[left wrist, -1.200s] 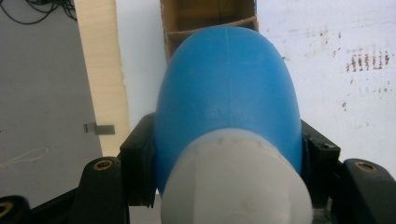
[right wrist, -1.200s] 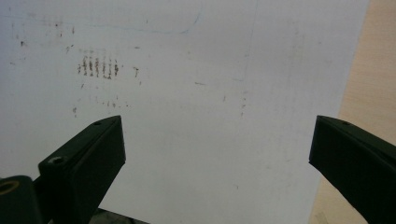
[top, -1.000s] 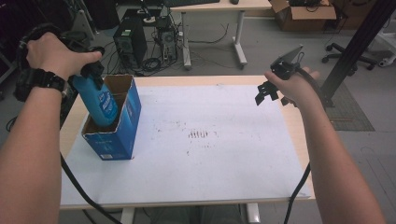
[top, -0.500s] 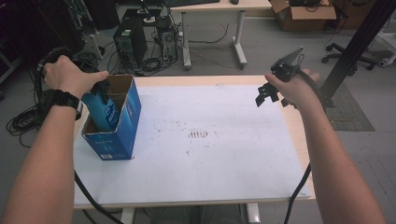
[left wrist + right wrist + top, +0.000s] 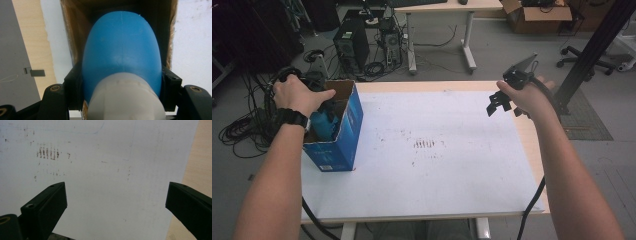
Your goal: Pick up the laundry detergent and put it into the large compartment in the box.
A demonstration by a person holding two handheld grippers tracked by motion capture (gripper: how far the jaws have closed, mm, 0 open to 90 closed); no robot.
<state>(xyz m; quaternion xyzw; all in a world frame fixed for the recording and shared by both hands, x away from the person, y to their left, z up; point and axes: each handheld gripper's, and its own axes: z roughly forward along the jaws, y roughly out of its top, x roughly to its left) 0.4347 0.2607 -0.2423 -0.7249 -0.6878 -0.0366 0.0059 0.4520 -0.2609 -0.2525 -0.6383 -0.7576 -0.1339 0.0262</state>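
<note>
A blue bottle (image 5: 121,50) with a white cap end (image 5: 125,100) sits between the jaws of my left gripper (image 5: 121,85), which is shut on it. The bottle reaches down into an open blue cardboard box (image 5: 343,131) at the table's left edge; in the high view the bottle (image 5: 323,125) shows inside the box under the left hand. My right gripper (image 5: 499,102) hovers over the table's right side, open, with nothing between its jaws (image 5: 116,202).
The table top is a white sheet (image 5: 437,150) with brown smudge marks (image 5: 426,144) near the middle. Wooden table edge (image 5: 532,145) runs along the right. Computer towers (image 5: 351,47), cables and another desk stand on the floor behind.
The left hand has lowered the blue bottle deeper into the box. The right gripper has stayed in place, open.
</note>
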